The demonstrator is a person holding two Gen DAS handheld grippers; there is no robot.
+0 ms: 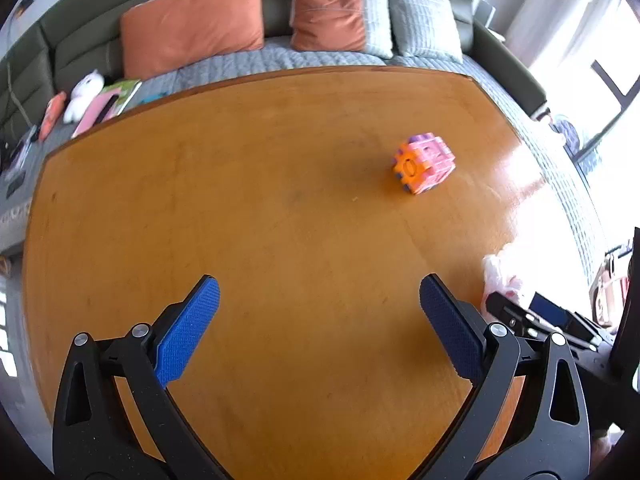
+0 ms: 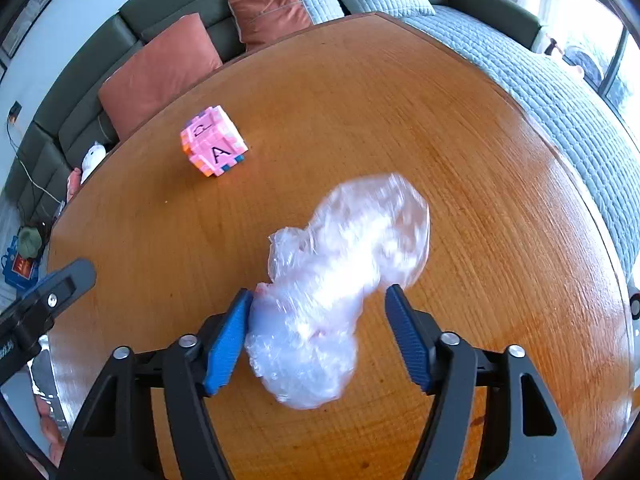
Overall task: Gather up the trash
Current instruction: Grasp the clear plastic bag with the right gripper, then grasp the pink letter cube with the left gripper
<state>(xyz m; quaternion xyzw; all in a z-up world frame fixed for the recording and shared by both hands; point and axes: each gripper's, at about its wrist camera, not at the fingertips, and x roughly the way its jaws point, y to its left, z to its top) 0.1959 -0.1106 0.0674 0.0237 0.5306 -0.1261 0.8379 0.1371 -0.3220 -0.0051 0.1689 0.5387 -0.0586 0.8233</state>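
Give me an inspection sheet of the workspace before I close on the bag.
Surface: wooden table, glossy, bare apart from two things.
Job's things: crumpled clear plastic bag lying on the table, between the right gripper's fingers.
Clutter: foam letter cube farther back on the table, apart from the bag.
Grippers: right gripper open, left pad touching the bag, right pad apart from it; left gripper open, empty, over bare table.
Cables: one cable hanging over the sofa's left end.
Surroundings: sofa with orange cushions and grey cushions, quilted cover, white plush toy, books, window at right.
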